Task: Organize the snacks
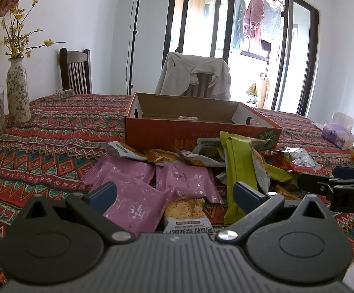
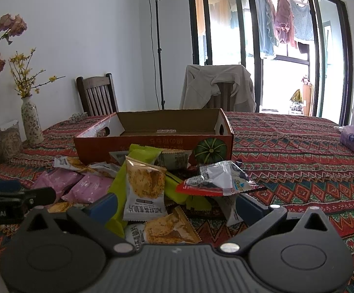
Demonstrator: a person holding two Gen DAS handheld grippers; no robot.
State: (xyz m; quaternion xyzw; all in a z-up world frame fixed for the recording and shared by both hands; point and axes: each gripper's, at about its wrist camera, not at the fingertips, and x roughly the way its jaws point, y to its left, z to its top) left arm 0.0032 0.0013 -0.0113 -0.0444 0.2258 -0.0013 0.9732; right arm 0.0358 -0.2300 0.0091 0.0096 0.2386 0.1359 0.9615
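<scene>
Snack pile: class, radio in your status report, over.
Left gripper open, right gripper open, both empty. Snack pile loose on tablecloth; box behind it, apparently empty. Nothing blocking.

**Two low wrist cameras, side by side, facing the window end**

Each view looks forward from just above the bench, between its own jaws, close over the heap of foil snack packets (image 1: pixel 177 171). The left wrist camera sits further left, the right wrist camera to its right. Both share the open orange cardboard box (image 2: pixel 152 144), the heap and the draped chair (image 1: pixel 196 75).
</scene>
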